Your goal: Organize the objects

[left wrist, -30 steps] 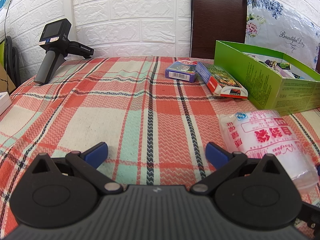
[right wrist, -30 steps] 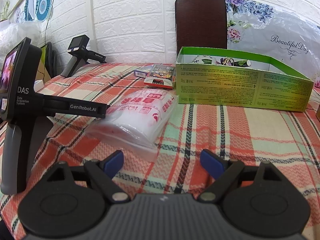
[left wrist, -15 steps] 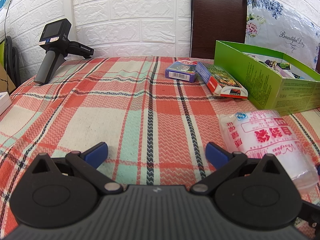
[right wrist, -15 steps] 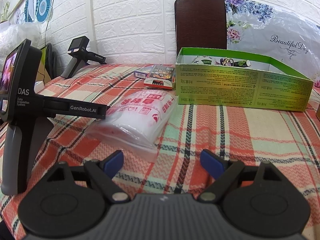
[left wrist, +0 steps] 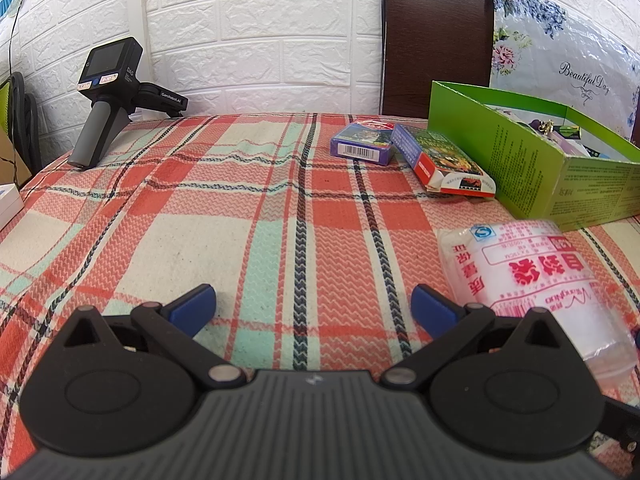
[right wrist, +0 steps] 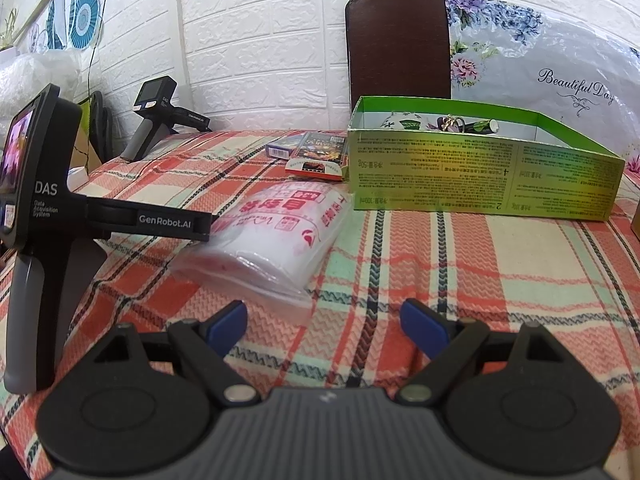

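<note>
both the left claw (left wrist: 312, 304) and right claw (right wrist: 323, 320) rest low over the plaid desk (left wrist: 248, 216), spread wide and empty, likely because the plastic bag (right wrist: 280, 236) and two card boxes (left wrist: 436, 162) lie beside the green box (right wrist: 480, 168), not yet inside.

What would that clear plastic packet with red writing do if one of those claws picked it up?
The plastic packet would probably sag and bend, since it looks like a soft pouch lying slumped on the tablecloth. Its glossy film may be slippery, so a grip near the thin sealed edge could slide off. It seems light for its size, though that is a guess.
</note>
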{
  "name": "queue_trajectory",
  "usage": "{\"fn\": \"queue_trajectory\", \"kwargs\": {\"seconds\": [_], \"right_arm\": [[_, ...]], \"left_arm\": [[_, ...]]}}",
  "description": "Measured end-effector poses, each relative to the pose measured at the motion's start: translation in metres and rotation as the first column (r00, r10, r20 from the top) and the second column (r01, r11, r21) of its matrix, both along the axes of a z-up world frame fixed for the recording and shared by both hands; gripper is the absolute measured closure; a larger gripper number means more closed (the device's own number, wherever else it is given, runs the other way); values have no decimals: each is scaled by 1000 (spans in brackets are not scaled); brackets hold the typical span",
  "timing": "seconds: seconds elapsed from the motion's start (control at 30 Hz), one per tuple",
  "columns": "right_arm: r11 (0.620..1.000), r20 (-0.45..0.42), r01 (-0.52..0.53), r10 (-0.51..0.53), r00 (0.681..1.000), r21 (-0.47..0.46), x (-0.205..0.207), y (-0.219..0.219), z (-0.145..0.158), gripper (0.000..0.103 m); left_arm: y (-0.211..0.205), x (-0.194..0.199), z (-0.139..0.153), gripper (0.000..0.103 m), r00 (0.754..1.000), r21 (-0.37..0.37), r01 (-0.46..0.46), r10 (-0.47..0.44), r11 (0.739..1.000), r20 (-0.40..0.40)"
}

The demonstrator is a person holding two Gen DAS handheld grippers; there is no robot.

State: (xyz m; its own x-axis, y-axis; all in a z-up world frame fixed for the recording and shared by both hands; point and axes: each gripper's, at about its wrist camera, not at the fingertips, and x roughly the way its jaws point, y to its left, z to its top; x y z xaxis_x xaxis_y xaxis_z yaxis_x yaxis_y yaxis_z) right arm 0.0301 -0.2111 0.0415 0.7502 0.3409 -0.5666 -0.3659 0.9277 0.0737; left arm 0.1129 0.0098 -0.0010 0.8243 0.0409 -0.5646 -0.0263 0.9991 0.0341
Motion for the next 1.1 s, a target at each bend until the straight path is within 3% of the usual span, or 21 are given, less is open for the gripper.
{"fn": "queue_trajectory", "kwargs": {"seconds": [1.1], "right_arm": [[999,-19,36,-36,999,27,3,-2,0,11]], "left_arm": [[-1,3,-1,0,1000,-8,-13,13,1000,2]]}}
